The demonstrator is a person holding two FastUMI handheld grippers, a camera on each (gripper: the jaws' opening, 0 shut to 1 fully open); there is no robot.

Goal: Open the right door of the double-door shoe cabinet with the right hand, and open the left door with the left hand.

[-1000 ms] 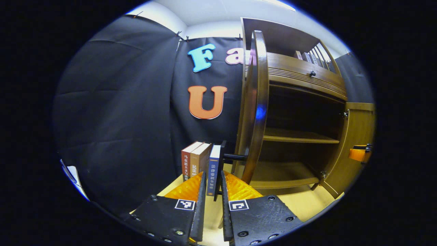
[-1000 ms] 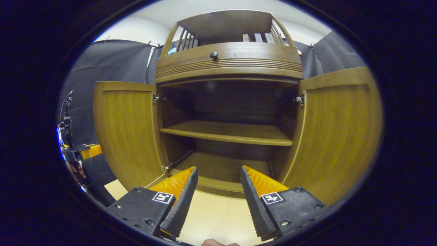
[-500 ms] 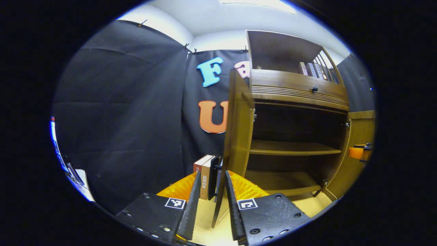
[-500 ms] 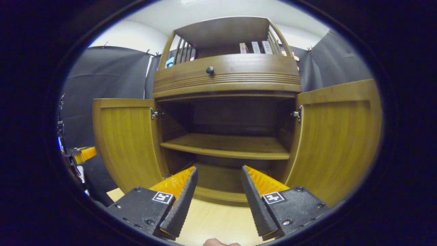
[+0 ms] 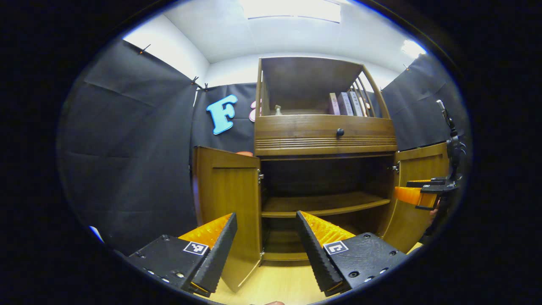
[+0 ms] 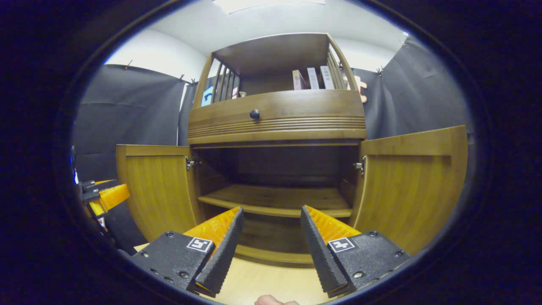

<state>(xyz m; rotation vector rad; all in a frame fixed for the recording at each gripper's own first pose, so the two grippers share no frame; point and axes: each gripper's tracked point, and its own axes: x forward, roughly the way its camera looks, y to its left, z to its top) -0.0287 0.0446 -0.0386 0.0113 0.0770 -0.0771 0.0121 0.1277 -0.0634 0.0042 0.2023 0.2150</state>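
Two grippers hang in front of the shoe cabinet (image 6: 277, 123), each with its fingers spread apart and nothing between them. Nearest in the left gripper view, the left gripper (image 5: 266, 231) sits off the wood, its gap framing the lower opening of the cabinet; in the right gripper view the right gripper (image 6: 271, 226) is likewise apart from both doors, above the pale floor (image 6: 258, 279). Just past the fingers, the left door (image 6: 159, 190) stands swung wide to the left on its hinge, and the right door (image 6: 413, 182) stands swung wide to the right, so the inside lies bare. A single shelf (image 6: 275, 199) crosses the middle of the opening. Higher up runs a closed drawer (image 6: 277, 112) with a small dark knob (image 6: 254, 114). Farthest up, a few books (image 6: 311, 78) stand at the right end of the top compartment, beside its slatted side. Black cloth (image 5: 127, 148) hangs behind and to both sides of the cabinet.
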